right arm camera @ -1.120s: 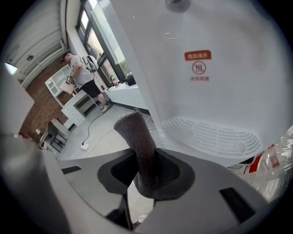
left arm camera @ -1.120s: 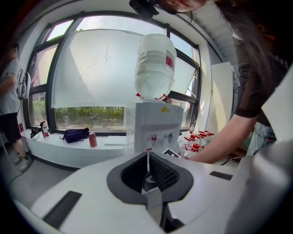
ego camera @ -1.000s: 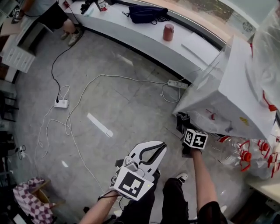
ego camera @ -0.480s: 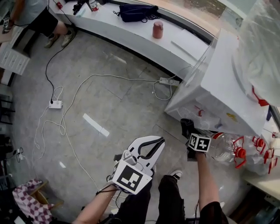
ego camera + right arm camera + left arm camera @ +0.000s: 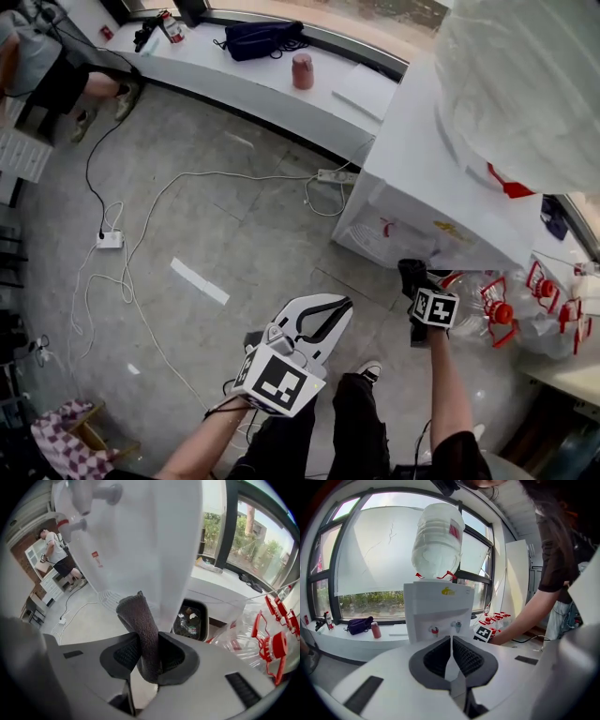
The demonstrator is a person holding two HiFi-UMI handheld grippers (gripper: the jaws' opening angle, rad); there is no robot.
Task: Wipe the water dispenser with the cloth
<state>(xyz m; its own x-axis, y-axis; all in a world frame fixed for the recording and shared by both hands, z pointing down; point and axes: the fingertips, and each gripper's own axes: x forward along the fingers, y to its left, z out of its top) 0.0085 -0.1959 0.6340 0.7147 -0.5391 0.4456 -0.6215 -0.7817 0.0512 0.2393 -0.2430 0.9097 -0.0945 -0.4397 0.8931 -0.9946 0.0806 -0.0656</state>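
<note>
The right hand-held gripper (image 5: 149, 660), clamped on the cloth (image 5: 143, 630), has neared the water dispenser's (image 5: 154, 541) lower front corner, perhaps not touching yet. I'd press the cloth flat before sweeping; the left hand-held gripper (image 5: 451, 653) idles, jaws together on nothing.

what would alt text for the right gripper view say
The right gripper is shut on a dark grey cloth, held up close to the white water dispenser. At right lie clear bottles with red caps.

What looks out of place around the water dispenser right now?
Empty bottles lie tipped on their sides beside the water dispenser. White cables and a power strip sprawl loose across the floor. No spill or damage shows. The right gripper holds the cloth soundly.
</note>
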